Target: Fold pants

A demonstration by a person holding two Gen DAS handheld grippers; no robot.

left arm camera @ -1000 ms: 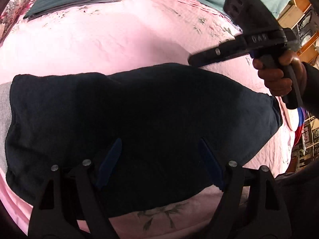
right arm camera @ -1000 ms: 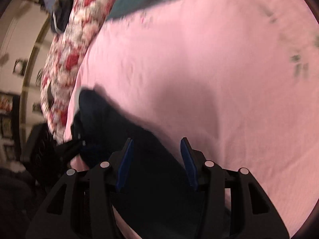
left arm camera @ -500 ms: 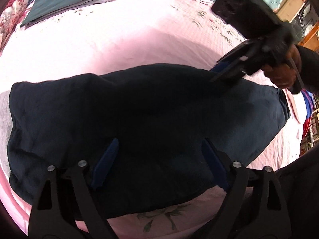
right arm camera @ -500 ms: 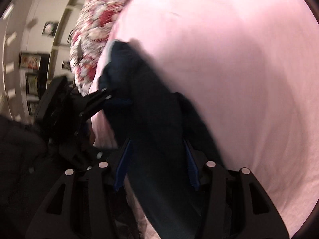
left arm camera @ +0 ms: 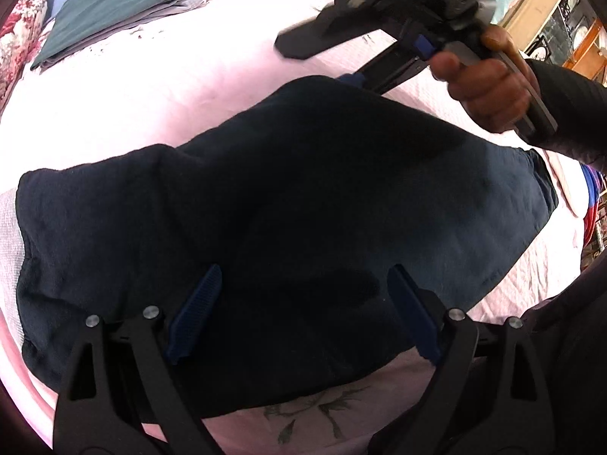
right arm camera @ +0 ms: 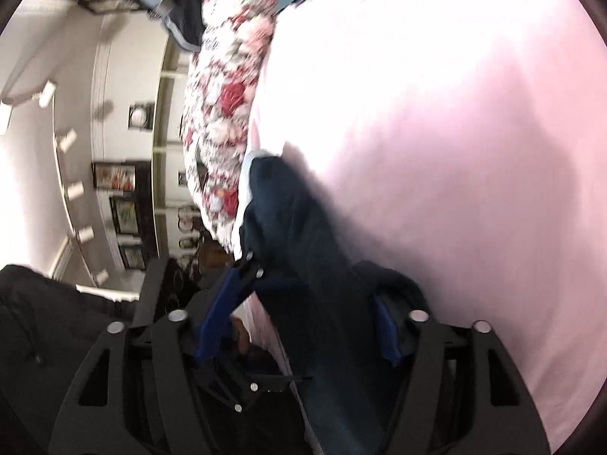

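Left gripper: jaws spread wide, hovering just over the near part of the pants, pads clear of the cloth, nothing pinched. Pointed steeply down at the middle of the garment.

Pants: dark navy, lying flat on the pink bed, long axis running left-right across the left wrist view. One end sits near the bed's left edge, the other at the right, under the person's right hand.

Right gripper: at the far long edge of the pants, toward the right end. Jaws opening, dark fabric bunched between them; right pad looks half buried in cloth, left pad stands clear, so I read it as letting go, not gripping.

Key relation: left jaws straddle the mid-length, right jaws sit on the far edge. My guess is that whichever end gets folded over, each gripper needs a corner, and neither is on one now.

Far: folded teal clothes stacked at the back of the bed, well apart.
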